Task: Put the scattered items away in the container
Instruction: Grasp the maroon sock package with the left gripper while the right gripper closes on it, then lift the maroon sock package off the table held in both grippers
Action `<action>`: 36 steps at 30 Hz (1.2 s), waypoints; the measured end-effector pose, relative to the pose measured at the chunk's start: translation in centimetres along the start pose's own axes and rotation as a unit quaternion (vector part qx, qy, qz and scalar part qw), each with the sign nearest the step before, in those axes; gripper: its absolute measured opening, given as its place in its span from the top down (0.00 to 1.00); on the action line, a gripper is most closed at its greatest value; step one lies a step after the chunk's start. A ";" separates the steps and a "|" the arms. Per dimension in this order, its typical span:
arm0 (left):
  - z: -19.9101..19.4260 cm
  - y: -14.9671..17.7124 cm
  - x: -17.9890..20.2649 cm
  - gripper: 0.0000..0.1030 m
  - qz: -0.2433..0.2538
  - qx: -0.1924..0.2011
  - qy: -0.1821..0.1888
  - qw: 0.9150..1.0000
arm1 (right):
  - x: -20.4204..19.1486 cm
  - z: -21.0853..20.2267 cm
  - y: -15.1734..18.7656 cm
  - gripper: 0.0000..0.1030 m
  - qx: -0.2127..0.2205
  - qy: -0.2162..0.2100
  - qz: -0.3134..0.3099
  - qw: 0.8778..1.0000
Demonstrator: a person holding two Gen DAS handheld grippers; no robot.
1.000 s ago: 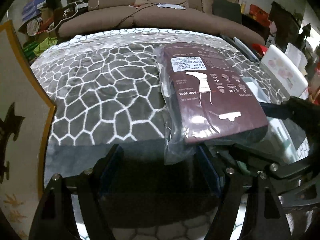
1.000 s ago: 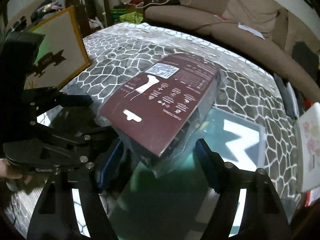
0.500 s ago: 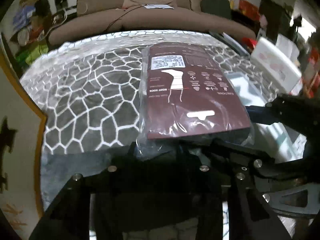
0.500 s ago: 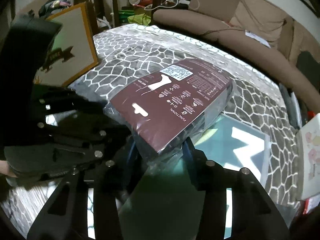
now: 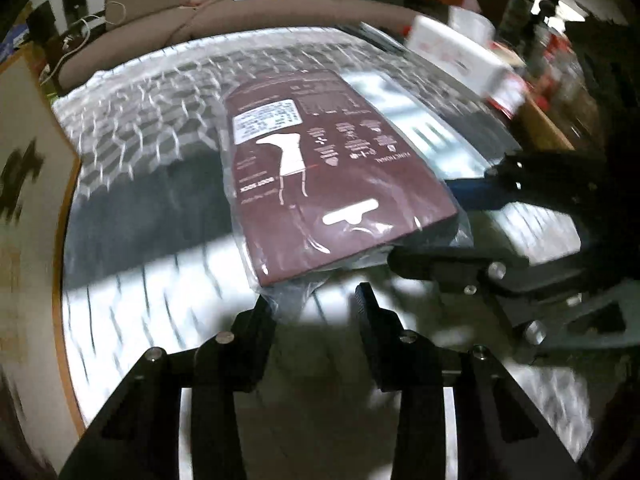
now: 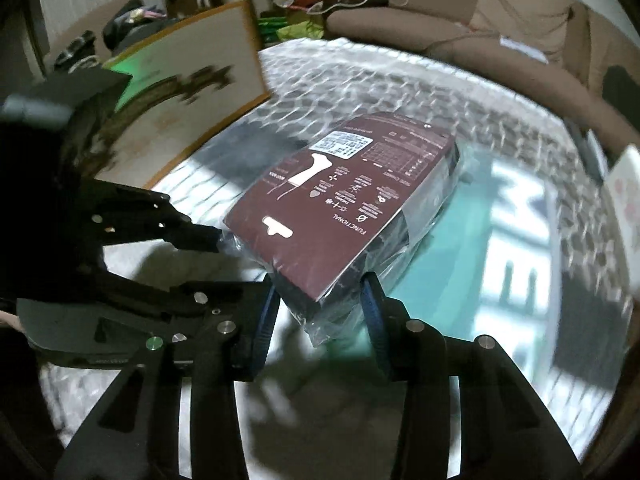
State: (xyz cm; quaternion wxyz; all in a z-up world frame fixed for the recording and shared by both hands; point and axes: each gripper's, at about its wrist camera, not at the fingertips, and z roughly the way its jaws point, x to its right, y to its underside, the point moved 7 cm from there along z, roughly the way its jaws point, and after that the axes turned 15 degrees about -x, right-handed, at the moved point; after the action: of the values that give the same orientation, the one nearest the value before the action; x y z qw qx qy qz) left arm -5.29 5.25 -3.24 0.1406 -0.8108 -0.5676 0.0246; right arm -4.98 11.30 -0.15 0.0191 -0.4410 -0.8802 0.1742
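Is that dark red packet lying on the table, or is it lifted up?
Lifted. The packet hangs tilted above the glass table, its near end pinched by the right tongs and the left tongs.

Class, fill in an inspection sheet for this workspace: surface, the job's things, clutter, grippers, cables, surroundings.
Surface: grey web-patterned blanket, blurred.
Job's things: maroon sock pack in clear plastic bag, lifted; the container cannot be identified.
Clutter: white patterned box at the far right.
Grippers: left gripper holds the bag's near corner; right gripper clamps the pack's near end.
Cables: white cable by the sofa.
Surroundings: brown sofa, orange-framed picture.
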 end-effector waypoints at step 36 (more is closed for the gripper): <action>-7.7 21.8 -4.1 0.36 -0.140 -0.017 0.051 0.989 | -16.1 -7.0 12.3 0.22 -0.013 -0.113 0.012 0.993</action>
State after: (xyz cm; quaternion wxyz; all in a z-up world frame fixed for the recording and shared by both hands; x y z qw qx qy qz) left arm 14.70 -6.99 -1.94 0.1575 -0.7260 -0.6678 -0.0470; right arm 15.63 7.50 4.35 -0.0885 -0.4293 -0.8736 0.2115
